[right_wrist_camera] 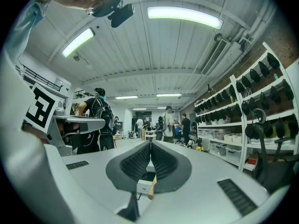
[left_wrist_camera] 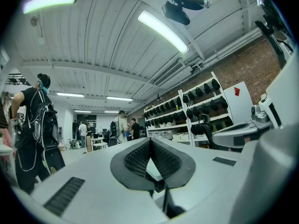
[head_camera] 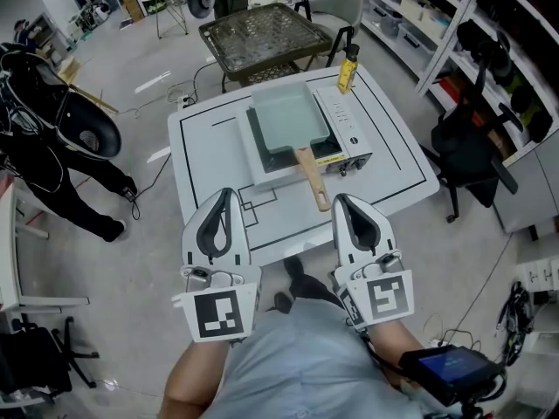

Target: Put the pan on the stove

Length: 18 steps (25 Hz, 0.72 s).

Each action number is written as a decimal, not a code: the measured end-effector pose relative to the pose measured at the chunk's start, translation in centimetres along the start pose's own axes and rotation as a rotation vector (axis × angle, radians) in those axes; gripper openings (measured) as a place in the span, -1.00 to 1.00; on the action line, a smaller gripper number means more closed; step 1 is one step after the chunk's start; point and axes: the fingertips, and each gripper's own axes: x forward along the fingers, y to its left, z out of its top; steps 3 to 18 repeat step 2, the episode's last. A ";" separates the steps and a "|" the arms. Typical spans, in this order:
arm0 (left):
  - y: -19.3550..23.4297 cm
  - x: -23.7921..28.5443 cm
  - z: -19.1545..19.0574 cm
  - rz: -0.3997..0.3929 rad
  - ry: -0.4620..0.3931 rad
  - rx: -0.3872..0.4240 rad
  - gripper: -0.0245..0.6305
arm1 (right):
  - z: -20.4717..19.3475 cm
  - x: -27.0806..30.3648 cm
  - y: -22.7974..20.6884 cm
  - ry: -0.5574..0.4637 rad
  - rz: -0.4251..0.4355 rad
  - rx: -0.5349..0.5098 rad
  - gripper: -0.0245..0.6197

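A pale rectangular pan (head_camera: 284,120) sits on the white portable stove (head_camera: 345,129) at the middle of the white table (head_camera: 210,147). Its wooden handle (head_camera: 313,180) points toward me. My left gripper (head_camera: 225,192) hovers over the table's front edge, left of the handle, shut and holding nothing. My right gripper (head_camera: 342,199) is just right of the handle's end, also shut and holding nothing. In the left gripper view the left gripper (left_wrist_camera: 150,146) has its ribbed pads pressed together. The right gripper (right_wrist_camera: 150,148) looks the same in the right gripper view, with the handle (right_wrist_camera: 152,190) showing below it.
A yellow bottle (head_camera: 348,68) stands at the table's far edge behind the stove. Beyond the table is a wire-mesh table (head_camera: 262,33). A black chair (head_camera: 467,160) stands to the right by shelving. A person in black (head_camera: 44,147) stands to the left.
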 end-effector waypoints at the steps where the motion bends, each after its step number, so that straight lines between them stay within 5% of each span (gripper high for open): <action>1: -0.1 0.0 0.0 -0.001 0.000 0.000 -0.87 | 0.0 0.0 0.0 0.000 0.000 0.000 -0.78; 18: -0.1 0.0 0.1 -0.001 0.001 0.001 -0.87 | 0.1 0.0 0.0 -0.001 0.000 0.000 -0.78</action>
